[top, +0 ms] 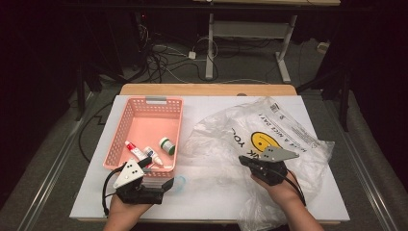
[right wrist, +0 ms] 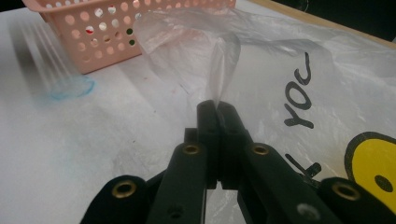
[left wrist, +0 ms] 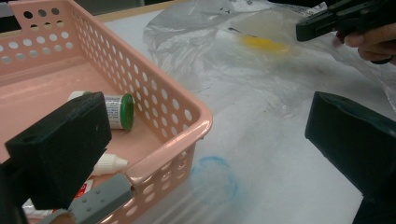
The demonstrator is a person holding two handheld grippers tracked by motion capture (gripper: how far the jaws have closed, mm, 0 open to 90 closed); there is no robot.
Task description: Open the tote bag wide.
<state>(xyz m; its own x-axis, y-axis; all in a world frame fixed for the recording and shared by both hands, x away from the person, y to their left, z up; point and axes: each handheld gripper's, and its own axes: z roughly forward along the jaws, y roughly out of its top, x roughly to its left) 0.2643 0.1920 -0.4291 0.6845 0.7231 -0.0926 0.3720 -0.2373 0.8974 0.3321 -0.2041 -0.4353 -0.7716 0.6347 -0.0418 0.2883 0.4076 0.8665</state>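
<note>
My right hand-held gripper pinches the clear smiley-printed plastic bag to lift its mouth; my left hand-held gripper waits, jaws apart, at the pink perforated basket.

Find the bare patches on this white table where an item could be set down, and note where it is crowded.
Bare board lies along the near edge of the table between the left gripper and right gripper, and in a strip left of the pink basket. The plastic bag crowds the right half; the basket's near end holds a tube and bottles.
</note>
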